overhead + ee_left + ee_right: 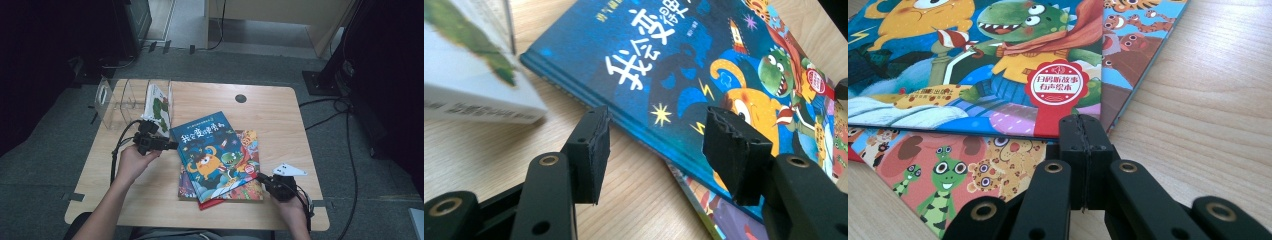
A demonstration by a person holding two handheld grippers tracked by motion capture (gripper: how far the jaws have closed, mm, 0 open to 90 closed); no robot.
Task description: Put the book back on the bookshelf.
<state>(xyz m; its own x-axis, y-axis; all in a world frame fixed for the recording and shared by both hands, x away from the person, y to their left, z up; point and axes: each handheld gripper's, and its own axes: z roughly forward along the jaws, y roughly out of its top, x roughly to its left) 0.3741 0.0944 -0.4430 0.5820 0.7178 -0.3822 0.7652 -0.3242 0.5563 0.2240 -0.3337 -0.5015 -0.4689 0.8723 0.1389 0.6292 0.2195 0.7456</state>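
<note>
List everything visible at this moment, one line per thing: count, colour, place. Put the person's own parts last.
blue picture book: 1, blue cover with orange monster and green dinosaur, top of the stack at table centre, askew.
lower picture books: at least 2 under it, orange and red edges showing.
clear rack: 1, transparent, far left of the table.
white-green book: 1, standing in the rack's right end.
table: 1, light wood, with a dark round hole near the far edge.
left claw: 1, black, jaws apart at the blue book's left edge.
right claw: 1, black, jaws together at the blue book's near right corner.
forearms: 2, from the bottom edge.
</note>
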